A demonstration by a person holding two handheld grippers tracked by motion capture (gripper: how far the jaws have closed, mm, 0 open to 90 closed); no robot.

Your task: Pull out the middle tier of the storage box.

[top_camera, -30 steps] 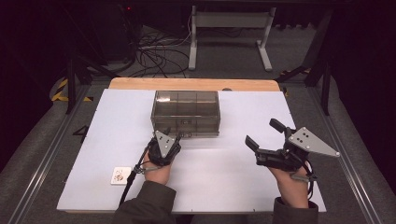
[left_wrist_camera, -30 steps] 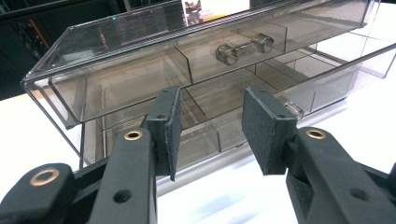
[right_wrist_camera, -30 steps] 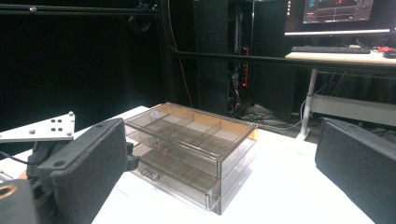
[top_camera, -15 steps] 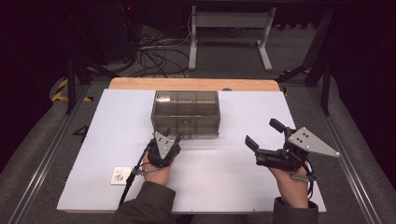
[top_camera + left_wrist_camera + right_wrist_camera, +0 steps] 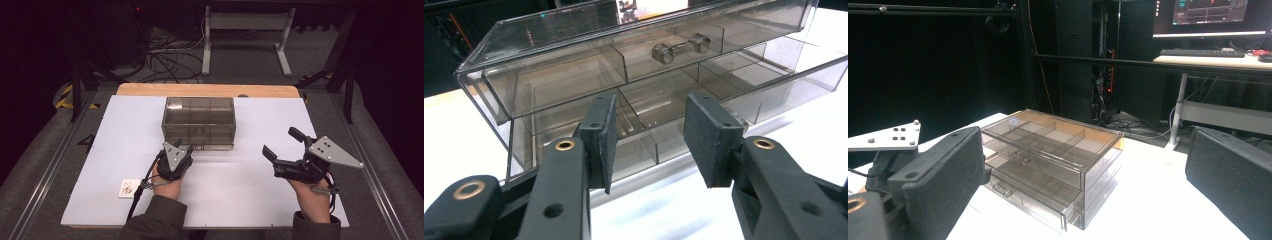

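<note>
**Now: left tool at the lower drawer front**

Broadly, the table (image 5: 260, 200) carries one box (image 5: 198, 120), a clear two-drawer organiser at its far middle, with its long side running across in front of you. Its lower drawer (image 5: 774, 85) stands a little way out toward you, so any further pull or push runs straight along your own line, not sideways.

Your left gripper (image 5: 181, 146) is the nearer one. It points at that drawer's front, its tips just at the edge. Its pads stand apart with a gap, and you have nothing visibly pinched between them.

Your right gripper (image 5: 279, 141) rests well off to the right, spread wide and empty, aimed across at the box.

The upper handle (image 5: 679, 47) sits untouched above your left tool.
</note>
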